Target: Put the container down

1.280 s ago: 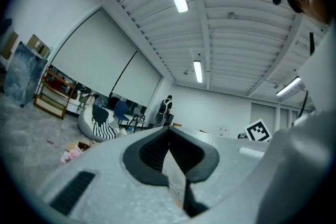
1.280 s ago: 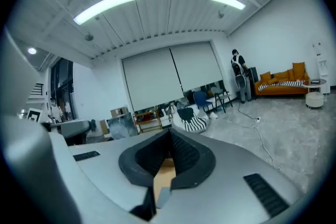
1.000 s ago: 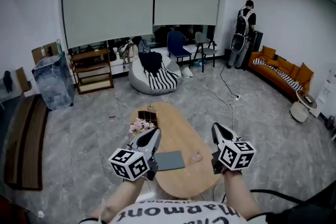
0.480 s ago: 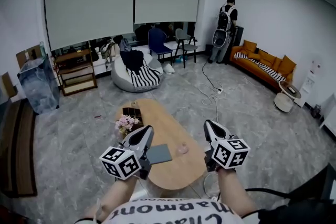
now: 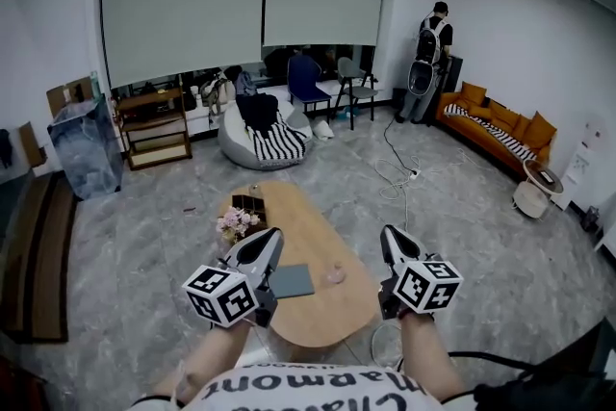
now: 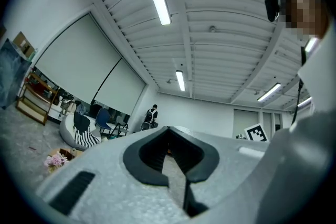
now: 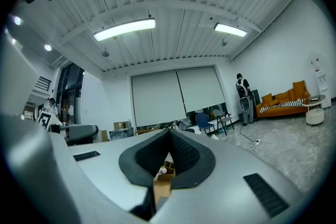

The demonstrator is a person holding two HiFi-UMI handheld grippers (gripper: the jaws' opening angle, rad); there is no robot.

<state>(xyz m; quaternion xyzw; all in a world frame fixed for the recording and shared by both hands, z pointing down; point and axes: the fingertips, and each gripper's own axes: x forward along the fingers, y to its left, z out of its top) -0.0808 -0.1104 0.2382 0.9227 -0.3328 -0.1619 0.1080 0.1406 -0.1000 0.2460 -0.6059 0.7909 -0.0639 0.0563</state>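
Note:
An oval wooden table (image 5: 322,322) stands just ahead of me in the head view. On it are a bunch of pink flowers (image 5: 234,222), a dark compartment box (image 5: 250,203), a flat grey slab (image 5: 291,281) and a small clear container (image 5: 335,275) resting on the wood. My left gripper (image 5: 268,236) hovers over the table's near left side, jaws shut and empty. My right gripper (image 5: 389,234) hangs off the table's right edge, also shut on nothing. In the two gripper views, the left gripper (image 6: 168,128) and the right gripper (image 7: 169,131) have their tips together.
A person with a backpack (image 5: 429,38) stands at the far right wall next to an orange sofa (image 5: 500,135). A striped bean bag (image 5: 260,138), chairs (image 5: 310,84) and a low shelf (image 5: 154,125) line the back. Cables (image 5: 399,183) trail across the grey floor; a round side table (image 5: 534,192) sits at the right.
The head view has shifted and both grippers have drifted slightly left in it, still shut. The things on the table have not moved.

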